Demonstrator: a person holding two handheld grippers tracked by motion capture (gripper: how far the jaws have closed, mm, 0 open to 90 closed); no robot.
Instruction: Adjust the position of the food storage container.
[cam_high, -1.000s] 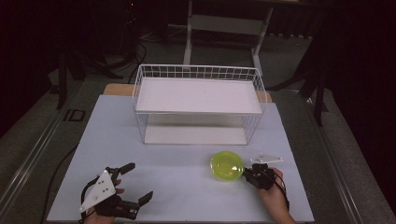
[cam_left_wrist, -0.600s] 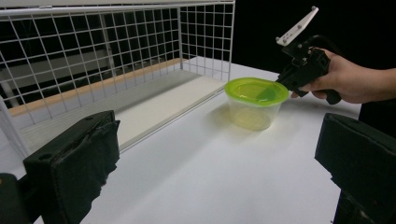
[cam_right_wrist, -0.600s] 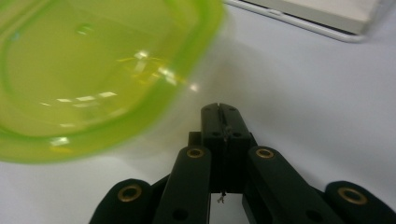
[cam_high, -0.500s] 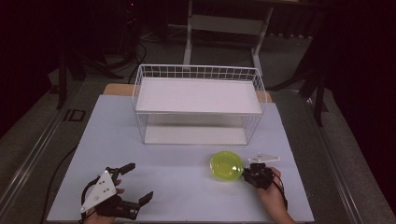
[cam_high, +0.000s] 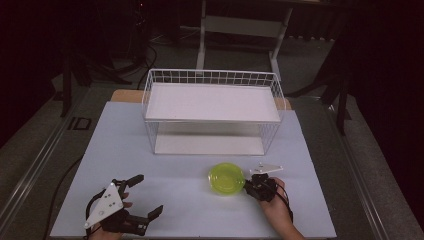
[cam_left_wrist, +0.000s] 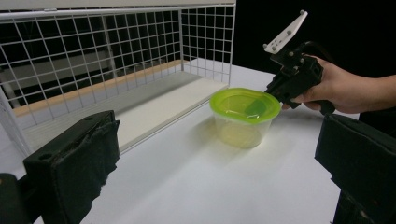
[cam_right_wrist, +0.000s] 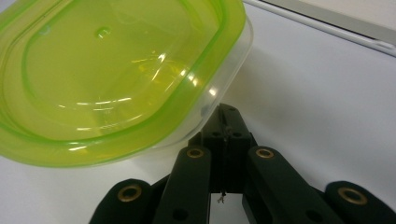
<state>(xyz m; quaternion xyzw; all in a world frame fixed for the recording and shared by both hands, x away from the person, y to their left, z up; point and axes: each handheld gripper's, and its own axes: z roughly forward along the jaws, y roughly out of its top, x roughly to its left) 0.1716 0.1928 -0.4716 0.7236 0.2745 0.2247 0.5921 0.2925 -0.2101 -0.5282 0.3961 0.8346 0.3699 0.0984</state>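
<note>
While lying nearest, at the front left corner of the worktop (cam_high: 120, 150), left tongs (cam_high: 141, 196) in a hand, jaws spread wide apart, nothing between them, pointed across toward the tub. Further right along the same front strip, right tongs (cam_high: 247, 186) in the other hand (cam_high: 274, 207), jaws pressed together with the tips up against the right side wall of the tub, just under its rim; no wall or rim caught between them as far as the right gripper view shows. Beside those tips, a clear plastic tub (cam_high: 226, 178) with a yellow-green lid (cam_left_wrist: 242, 104), upright on the worktop, right of centre, in front of the wire rack and well apart from the left tongs. Seen close in the right gripper view, lid (cam_right_wrist: 112, 70) seated on the tub, closed tips of the right tongs (cam_right_wrist: 227, 116) meeting the see-through wall below it. Beyond the tub, a white wire rack (cam_high: 212, 80) with two white shelves, one low and one high, both bare, standing across the back half of the worktop. Behind that, dark floor and the legs of a stand (cam_high: 202, 37).
</note>
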